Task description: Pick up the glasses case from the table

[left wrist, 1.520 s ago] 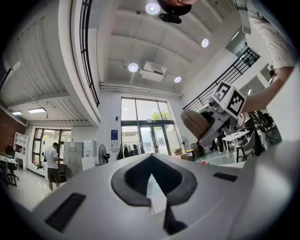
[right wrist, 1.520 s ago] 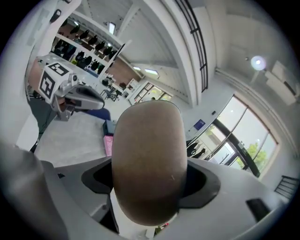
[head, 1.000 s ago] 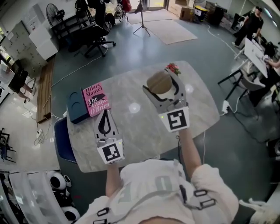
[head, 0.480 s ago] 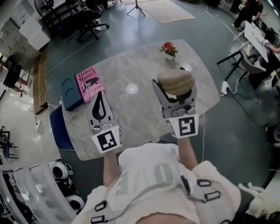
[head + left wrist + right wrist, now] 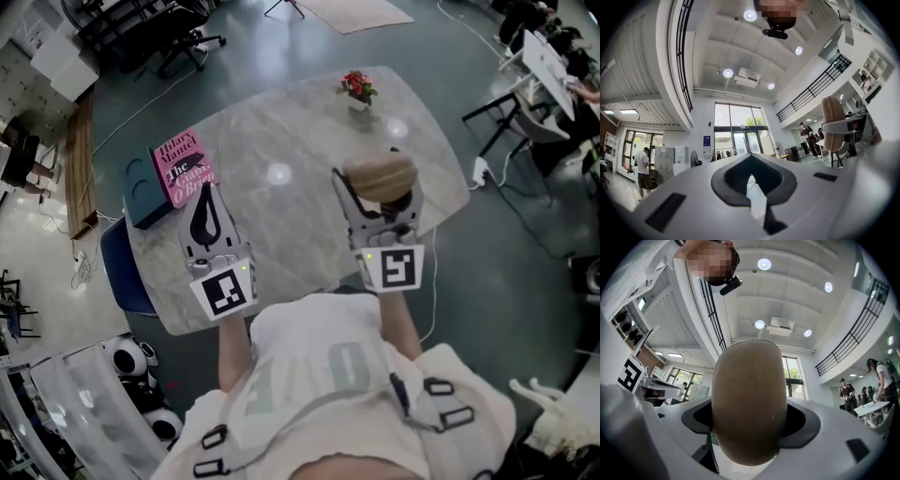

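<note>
The book (image 5: 183,167) lies beside the box (image 5: 142,192) at the table's (image 5: 309,225) left; flowers (image 5: 357,88) stand far right.

Both forearms reach forward from the torso, bare below the short sleeves, the left forearm (image 5: 231,339) and the right forearm (image 5: 397,321) roughly parallel. Each hand holds its gripper tipped upward, jaws aimed at the ceiling. The left gripper (image 5: 206,199) has its jaws brought together at the tips with nothing between them. The right gripper (image 5: 378,187) has its jaws spread wide and clamped on the tan glasses case (image 5: 378,174), which lies crosswise between them.
</note>
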The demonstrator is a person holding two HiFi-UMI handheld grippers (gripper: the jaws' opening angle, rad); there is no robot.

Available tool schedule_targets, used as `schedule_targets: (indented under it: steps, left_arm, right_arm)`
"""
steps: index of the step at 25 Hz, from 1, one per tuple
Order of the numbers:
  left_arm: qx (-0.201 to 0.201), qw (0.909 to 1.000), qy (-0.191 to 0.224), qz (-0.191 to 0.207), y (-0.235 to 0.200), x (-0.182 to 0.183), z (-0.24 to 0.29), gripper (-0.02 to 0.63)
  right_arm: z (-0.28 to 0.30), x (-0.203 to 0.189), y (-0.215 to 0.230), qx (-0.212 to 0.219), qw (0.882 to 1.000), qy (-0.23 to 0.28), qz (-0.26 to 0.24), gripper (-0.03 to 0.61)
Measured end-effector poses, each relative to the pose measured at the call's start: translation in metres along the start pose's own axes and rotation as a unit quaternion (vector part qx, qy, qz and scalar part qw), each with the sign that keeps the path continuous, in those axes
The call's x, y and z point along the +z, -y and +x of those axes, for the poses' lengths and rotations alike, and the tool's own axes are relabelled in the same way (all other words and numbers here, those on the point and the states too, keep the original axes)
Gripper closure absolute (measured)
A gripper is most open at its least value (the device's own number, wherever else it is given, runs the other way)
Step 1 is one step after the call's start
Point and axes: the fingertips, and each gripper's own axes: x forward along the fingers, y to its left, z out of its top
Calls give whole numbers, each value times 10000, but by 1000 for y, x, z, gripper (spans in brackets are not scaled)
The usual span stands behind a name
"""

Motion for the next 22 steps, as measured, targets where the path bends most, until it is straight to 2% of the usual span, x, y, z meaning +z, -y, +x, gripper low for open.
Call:
schedule_targets:
  steps: [17,22]
  left_arm:
    - [-78,9999,2,95,3,0,5,611]
    - [-46,10000,41,-47,7,4,3,611]
  right_arm:
    - [4,-5,-1,87,9999,-91,-13,207]
    - [1,-1,0,107,9999,-48,-23,207]
